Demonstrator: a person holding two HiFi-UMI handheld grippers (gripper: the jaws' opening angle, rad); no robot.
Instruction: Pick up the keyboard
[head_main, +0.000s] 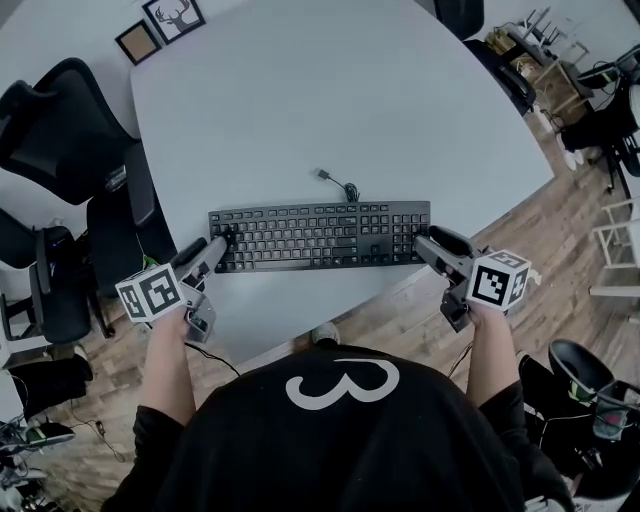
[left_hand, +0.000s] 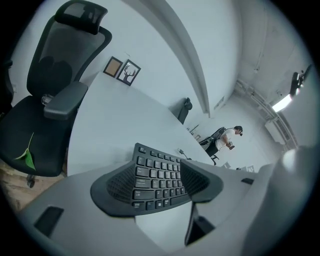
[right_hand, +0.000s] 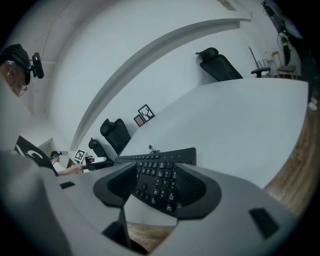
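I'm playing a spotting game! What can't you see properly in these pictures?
Letters on the keyboard: head view, too small.
The keyboard's ends: head view, covered by the left gripper and right gripper tips; touching or not, unclear.
The keyboard's sides: both gripper views, behind the pads.
The left framed picture: head view, too small.

On your black top (head_main: 340, 445) you can read one large white figure, a 3, seen from your head view. The white key legends on the keyboard (head_main: 320, 236) are too small for you to read in any view.
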